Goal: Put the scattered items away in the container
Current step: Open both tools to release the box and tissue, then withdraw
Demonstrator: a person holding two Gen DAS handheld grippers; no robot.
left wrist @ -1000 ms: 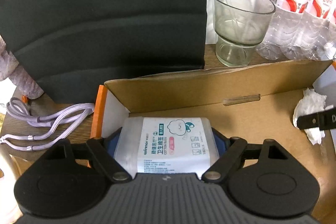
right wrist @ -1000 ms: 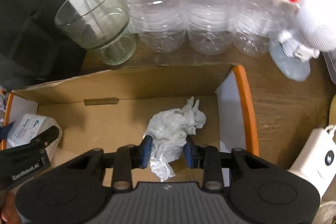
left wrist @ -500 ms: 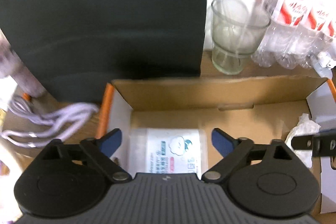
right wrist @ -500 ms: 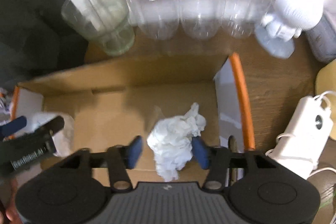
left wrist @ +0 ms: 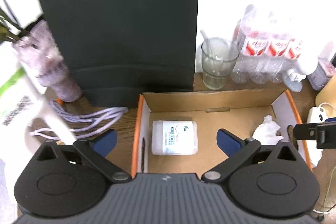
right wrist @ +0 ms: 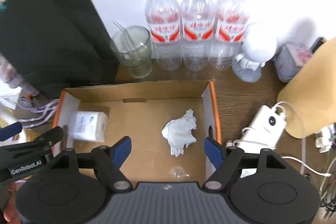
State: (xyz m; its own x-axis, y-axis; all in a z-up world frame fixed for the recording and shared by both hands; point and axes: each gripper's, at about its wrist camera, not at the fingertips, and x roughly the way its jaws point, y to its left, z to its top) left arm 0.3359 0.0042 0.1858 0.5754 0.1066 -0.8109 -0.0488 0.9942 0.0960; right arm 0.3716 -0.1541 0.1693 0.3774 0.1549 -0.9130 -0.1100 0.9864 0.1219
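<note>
Jaws spread wide on both grippers above the cardboard box (right wrist: 134, 89); 2 items inside; lavender cord (left wrist: 84, 117) lies on the desk, nearest the left gripper (left wrist: 166, 138).

Box (right wrist: 214, 98) open on top, I can come in from above w/o anything overhead. Inside: cotton bud pack (left wrist: 174, 137) lies at left end just beside the left wall, crumpled tissue (right wrist: 180, 132) toward right end; bare cardboard floor between them, widest gap in the box. Behind far wall, close: glass w/ straw (right wrist: 134, 51), row of water bottles (right wrist: 197, 26), white figurine (right wrist: 255, 49). These block any approach from the back. Black panel (left wrist: 124, 24) stands behind-left. Left of box: purple cable (left wrist: 84, 119) on tabletop, vase (left wrist: 52, 68) behind it. Right of box: white power bank w/ cord (right wrist: 264, 127), tan object (right wrist: 310, 87) further right, so side entry there is tight
</note>
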